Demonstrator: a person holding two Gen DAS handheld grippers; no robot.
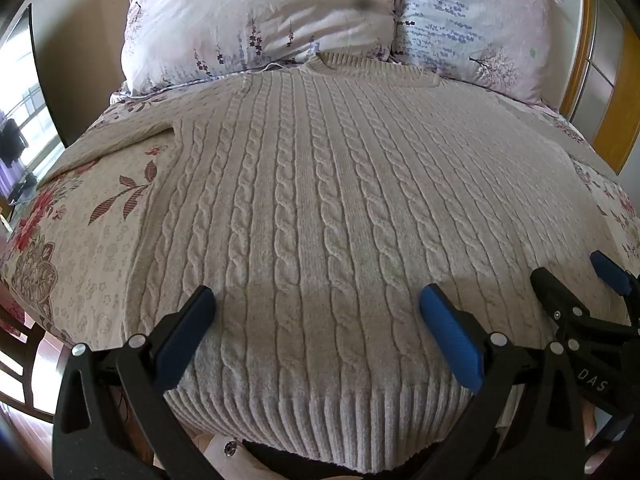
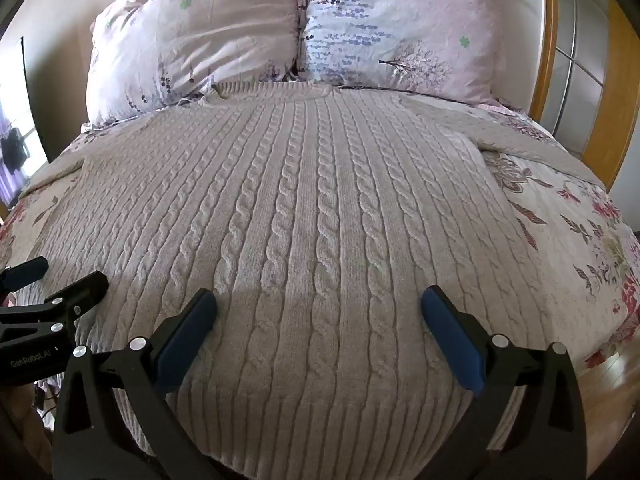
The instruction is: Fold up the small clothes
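A beige cable-knit sweater (image 1: 320, 208) lies spread flat on the bed, collar toward the pillows and ribbed hem at the near edge; it also shows in the right wrist view (image 2: 304, 220). Its sleeves stretch out to both sides. My left gripper (image 1: 318, 300) is open and empty, hovering just above the sweater near the hem. My right gripper (image 2: 320, 300) is open and empty too, above the hem a little to the right of the left one. Each gripper shows at the edge of the other's view: the right gripper (image 1: 572, 276) and the left gripper (image 2: 68, 276).
Two floral pillows (image 1: 260, 20) (image 2: 400, 28) lean at the head of the bed. A floral quilt (image 1: 80, 240) covers the bed. A wooden headboard frame (image 2: 600, 100) stands at the right; a window (image 1: 20, 120) is at the left. Wooden floor (image 2: 612, 376) shows at the near right.
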